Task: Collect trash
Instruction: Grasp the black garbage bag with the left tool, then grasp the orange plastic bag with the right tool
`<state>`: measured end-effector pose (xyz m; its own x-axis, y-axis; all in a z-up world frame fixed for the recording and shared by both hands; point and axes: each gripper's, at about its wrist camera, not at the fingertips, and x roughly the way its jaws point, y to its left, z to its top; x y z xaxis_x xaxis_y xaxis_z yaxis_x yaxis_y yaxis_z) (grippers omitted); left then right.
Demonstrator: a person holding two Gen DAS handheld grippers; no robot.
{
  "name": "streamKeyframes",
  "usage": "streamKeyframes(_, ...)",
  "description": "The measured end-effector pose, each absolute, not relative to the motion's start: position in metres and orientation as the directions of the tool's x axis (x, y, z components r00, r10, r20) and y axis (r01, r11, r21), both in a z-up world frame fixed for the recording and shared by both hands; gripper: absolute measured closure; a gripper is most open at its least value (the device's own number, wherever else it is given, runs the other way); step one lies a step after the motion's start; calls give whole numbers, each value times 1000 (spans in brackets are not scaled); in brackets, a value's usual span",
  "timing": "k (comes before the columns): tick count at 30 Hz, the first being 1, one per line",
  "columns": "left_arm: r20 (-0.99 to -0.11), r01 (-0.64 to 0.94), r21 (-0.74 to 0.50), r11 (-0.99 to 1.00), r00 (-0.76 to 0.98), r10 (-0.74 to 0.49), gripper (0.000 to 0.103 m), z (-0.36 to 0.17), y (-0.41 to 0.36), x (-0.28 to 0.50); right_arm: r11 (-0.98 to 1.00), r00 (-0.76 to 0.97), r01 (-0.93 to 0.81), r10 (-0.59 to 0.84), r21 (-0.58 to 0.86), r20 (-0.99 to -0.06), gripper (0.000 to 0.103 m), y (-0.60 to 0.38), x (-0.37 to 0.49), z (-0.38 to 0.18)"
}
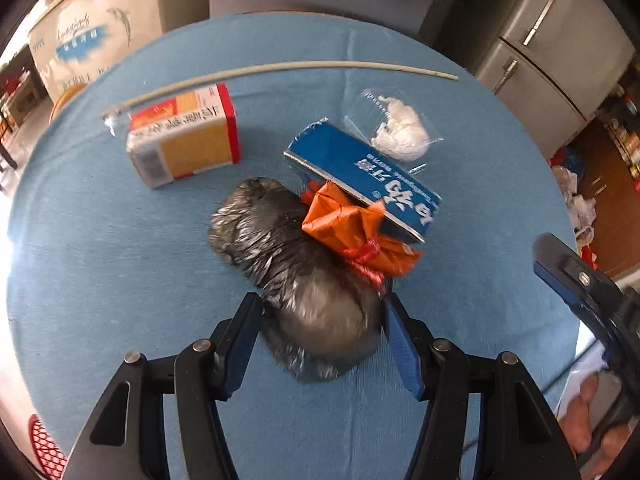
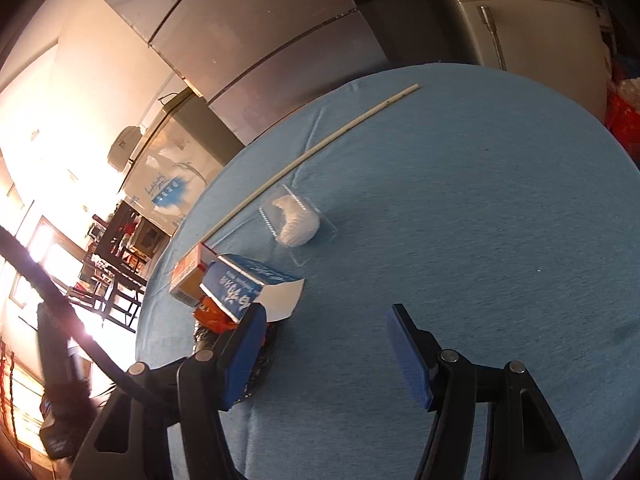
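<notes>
Left gripper [image 1: 322,320]: jaws spread, one on each side of the near end of the black bag; whether the pads touch the plastic I cannot tell

Right gripper [image 2: 326,332]: jaws spread wide over bare blue cloth, gripping nothing; it also shows at the right edge of the left wrist view [image 1: 580,280]

Black bag [image 1: 292,272]: a crumpled, shiny black plastic bundle lying near the middle of the bench, its long side running from the left gripper toward the blue box

Orange wrapper [image 1: 348,228]: crumpled orange paper tied with red string, resting against the far right side of the black bag and tucked under the end of the blue box

Blue box [image 1: 360,176]: a long blue carton with white lettering, lying tilted on the orange wrapper; in the right wrist view [image 2: 236,288] one end flap stands open

Orange and red box [image 1: 188,136]: a small carton lying flat toward the left edge of the bench, apart from the black bag

Clear packet [image 1: 396,128]: see-through plastic with a white wad inside, just beyond the blue box

White stick [image 1: 280,69]: long and thin, lying across the far side of the bench

Bench [image 1: 100,260]: round, covered in blue cloth
</notes>
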<state>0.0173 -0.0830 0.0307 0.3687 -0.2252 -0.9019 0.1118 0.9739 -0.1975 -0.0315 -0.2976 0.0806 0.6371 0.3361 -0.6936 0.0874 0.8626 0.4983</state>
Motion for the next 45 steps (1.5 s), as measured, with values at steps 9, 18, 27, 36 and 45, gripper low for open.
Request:
streamKeyframes(9,-889,85,-252,964,373,-265,71,22,-57,1,862,633,65,354,502,-689,36,-293,-34,82)
streamKeyframes(18,-920,125,-240,963,287,-267,70,25,-10,-56,829,528,-60,499,556,-687,36,-240,-37,70)
streamKeyframes(27,-929,138,-255,957,240,-282,47,25,26,-78,745,372,-249,664,619,-649,36,-169,-50,60)
streamKeyframes(36,-910,128,-285,950,276,-310,46,37,52,-90,719,282,-388,688,577,-668,48,-113,-59,45)
streamKeyframes(45,-900,105,-303,947,295,-320,45,46,57,-89,727,287,-366,682,581,-673,72,-109,-48,31)
